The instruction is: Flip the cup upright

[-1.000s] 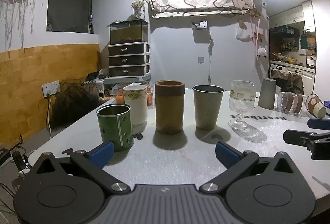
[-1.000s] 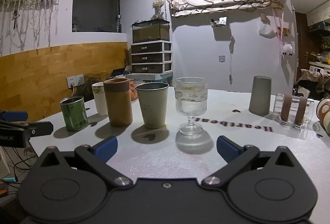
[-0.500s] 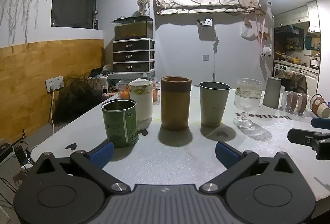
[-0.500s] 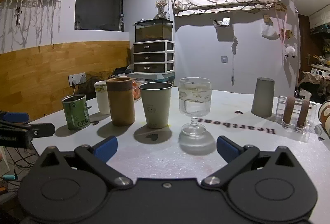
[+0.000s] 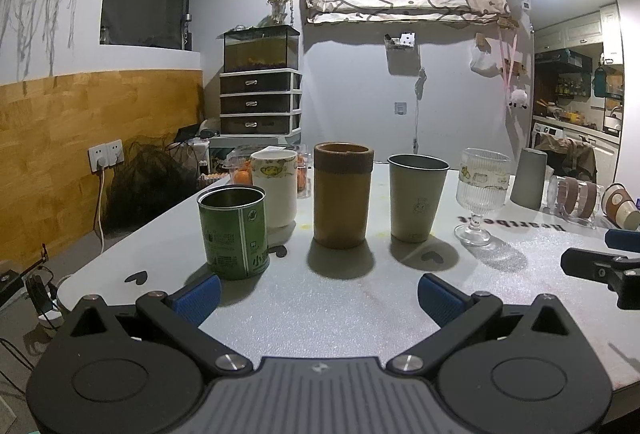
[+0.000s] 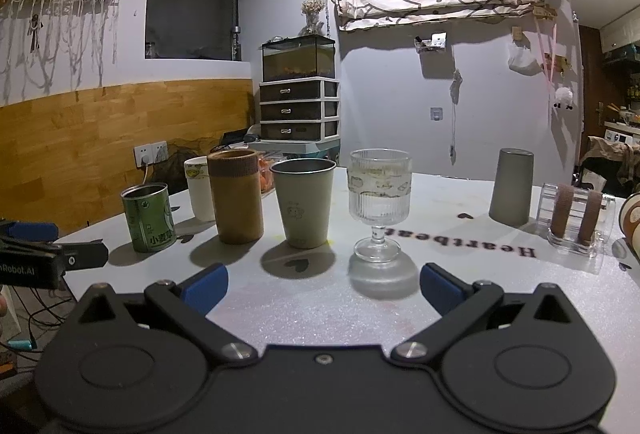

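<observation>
A grey cup (image 6: 512, 188) stands upside down on the white table (image 6: 320, 310) at the far right; it also shows in the left wrist view (image 5: 528, 178). A row stands upright: green tin (image 5: 234, 232), white mug (image 5: 276, 188), brown cup (image 5: 342, 194), grey-green metal cup (image 5: 416, 198) and ribbed stemmed glass (image 5: 480, 194). My left gripper (image 5: 318, 294) is open and empty, in front of the tin and brown cup. My right gripper (image 6: 322, 286) is open and empty, in front of the metal cup (image 6: 304, 204) and glass (image 6: 378, 204).
A clear holder with brown rolls (image 6: 576, 220) and a paper cup lying on its side (image 5: 620, 206) sit at the right. A box of oranges (image 5: 242, 174) lies behind the mug. The table's left edge drops to a floor with cables.
Both grippers have drawn back a little and shifted left; the cups sit slightly further right in the views. Nothing on the table has moved.
</observation>
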### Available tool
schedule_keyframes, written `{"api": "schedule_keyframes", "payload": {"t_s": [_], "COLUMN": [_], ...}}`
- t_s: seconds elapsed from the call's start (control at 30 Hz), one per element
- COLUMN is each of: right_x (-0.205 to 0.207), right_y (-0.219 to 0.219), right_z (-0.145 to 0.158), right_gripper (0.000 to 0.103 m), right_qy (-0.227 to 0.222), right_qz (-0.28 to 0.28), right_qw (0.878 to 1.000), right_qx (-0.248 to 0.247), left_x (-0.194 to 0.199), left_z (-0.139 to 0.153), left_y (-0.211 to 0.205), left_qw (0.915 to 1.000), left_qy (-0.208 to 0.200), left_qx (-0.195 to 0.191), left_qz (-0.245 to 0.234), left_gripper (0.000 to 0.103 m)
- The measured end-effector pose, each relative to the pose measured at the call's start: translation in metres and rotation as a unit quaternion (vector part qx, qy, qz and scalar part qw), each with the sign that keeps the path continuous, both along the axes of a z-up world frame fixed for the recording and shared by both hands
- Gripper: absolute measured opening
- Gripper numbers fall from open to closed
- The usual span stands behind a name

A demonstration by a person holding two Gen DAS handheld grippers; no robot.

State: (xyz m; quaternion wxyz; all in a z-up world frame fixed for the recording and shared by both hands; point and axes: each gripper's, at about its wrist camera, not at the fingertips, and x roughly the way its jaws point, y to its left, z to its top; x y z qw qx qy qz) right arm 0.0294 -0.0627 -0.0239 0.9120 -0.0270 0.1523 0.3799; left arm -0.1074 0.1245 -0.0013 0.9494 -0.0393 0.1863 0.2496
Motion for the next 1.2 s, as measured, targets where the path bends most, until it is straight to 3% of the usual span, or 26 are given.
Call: {"api": "schedule_keyframes", "payload": {"t_s": [1.2], "right_x": [-0.0009], "right_y": [0.0013], "right_z": [0.0032], "right_gripper": [0.103], "right_qy": [-0.003], "right_qz": [0.003], "right_qw": [1.000], "right_qx": [0.000], "left_x": [0.0017], "left_z": [-0.0029], "left_y": [0.0013], "left_qw": [1.0000], "left_qy": [0.002], "left_qx": [-0.003], "left_qz": [-0.001], "left_gripper": [0.103]}}
